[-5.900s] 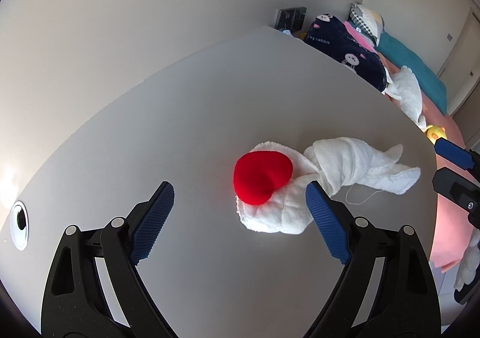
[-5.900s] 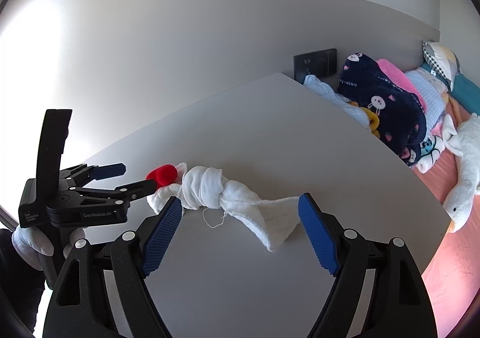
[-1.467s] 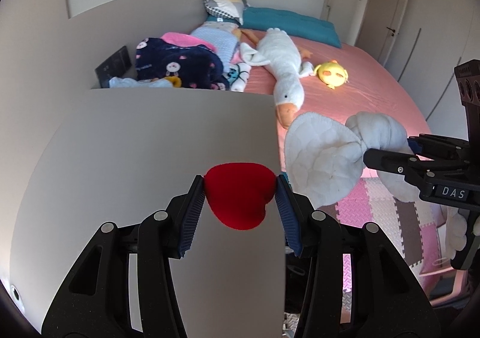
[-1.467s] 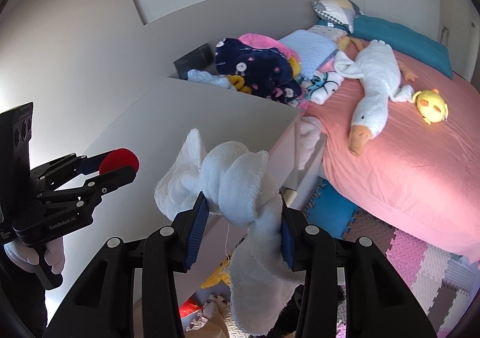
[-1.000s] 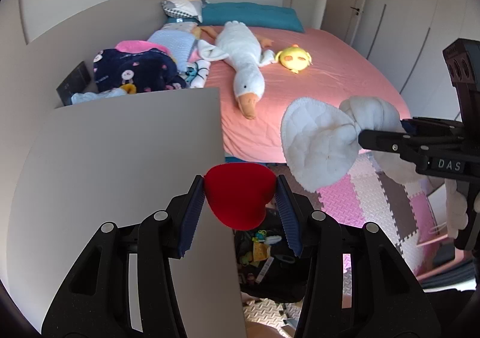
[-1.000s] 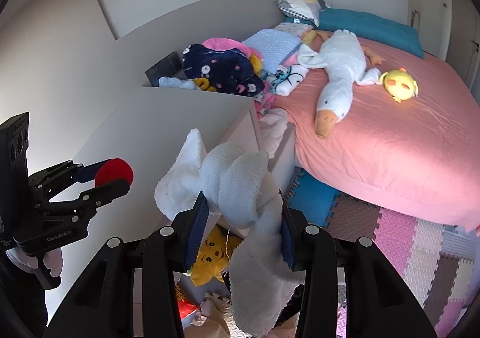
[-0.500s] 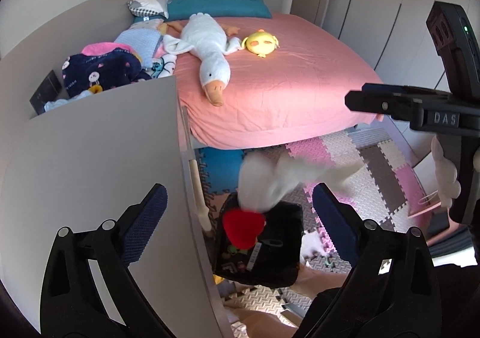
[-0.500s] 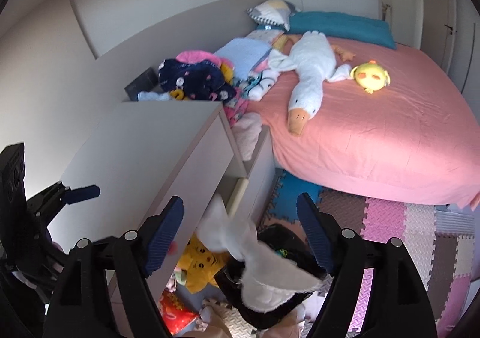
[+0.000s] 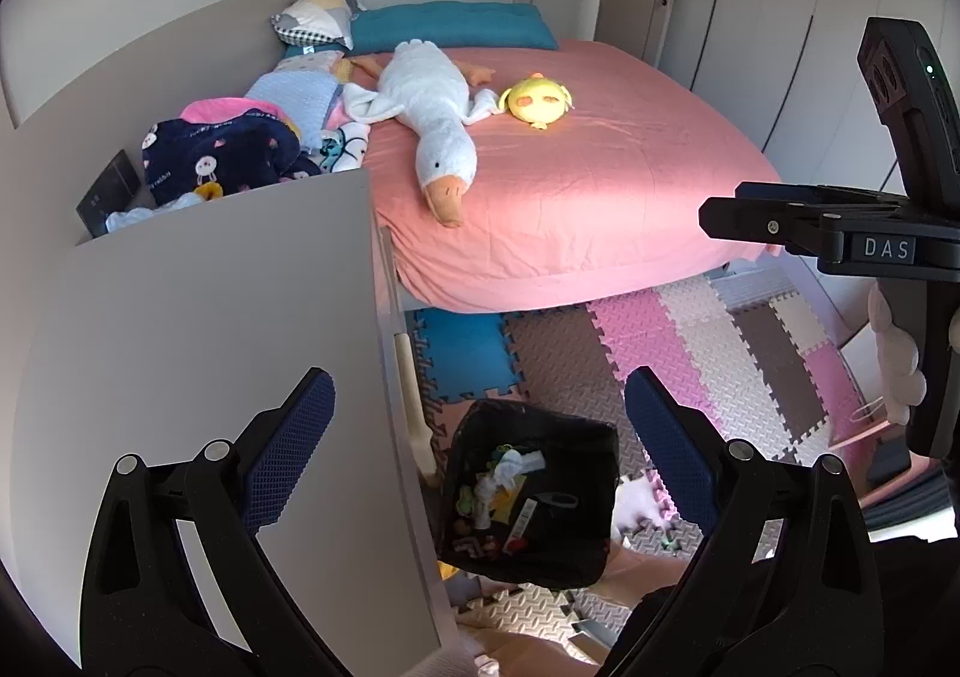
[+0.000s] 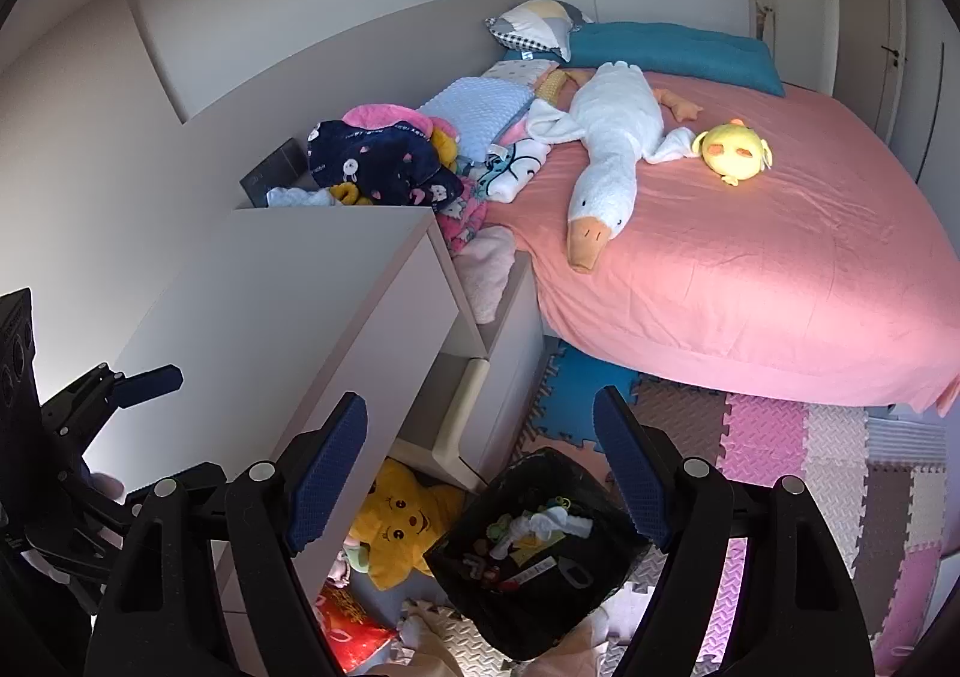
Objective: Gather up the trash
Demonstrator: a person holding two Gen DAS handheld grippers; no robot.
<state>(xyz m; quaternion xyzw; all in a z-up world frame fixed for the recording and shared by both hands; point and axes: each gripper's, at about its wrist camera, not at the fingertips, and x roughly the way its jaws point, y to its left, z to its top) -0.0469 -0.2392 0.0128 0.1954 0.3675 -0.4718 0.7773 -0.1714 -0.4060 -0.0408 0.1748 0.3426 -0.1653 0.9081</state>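
**Both tools spread wide and empty above the trash bin**

The left tool (image 9: 477,428) is held with its blue-padded fingers (image 9: 288,440) spread wide apart; nothing is gripped between them and nothing is touched. It is positioned over the edge of the grey counter (image 9: 198,353), with the black trash bin (image 9: 531,497) seen on the floor far below, between the pads. The right tool (image 10: 480,464) is likewise spread wide and empty, and it hangs above the same bin (image 10: 540,557), which appears low in its view between its fingers (image 10: 327,464).

Inside the bin a white knotted cloth (image 9: 516,464) is seen lying on top of mixed litter; the same cloth (image 10: 555,524) is visible from the right wrist camera. A red item cannot be clearly made out among the contents.

The bin is set on the foam-tile floor (image 9: 690,353), just beside the counter's side. A yellow star plush (image 10: 393,521) is tucked under the counter next to the bin. Behind, a bed with a pink cover (image 10: 750,257) is seen, on which a white goose plush (image 10: 606,161) and a small yellow chick plush (image 10: 735,152) are laid.
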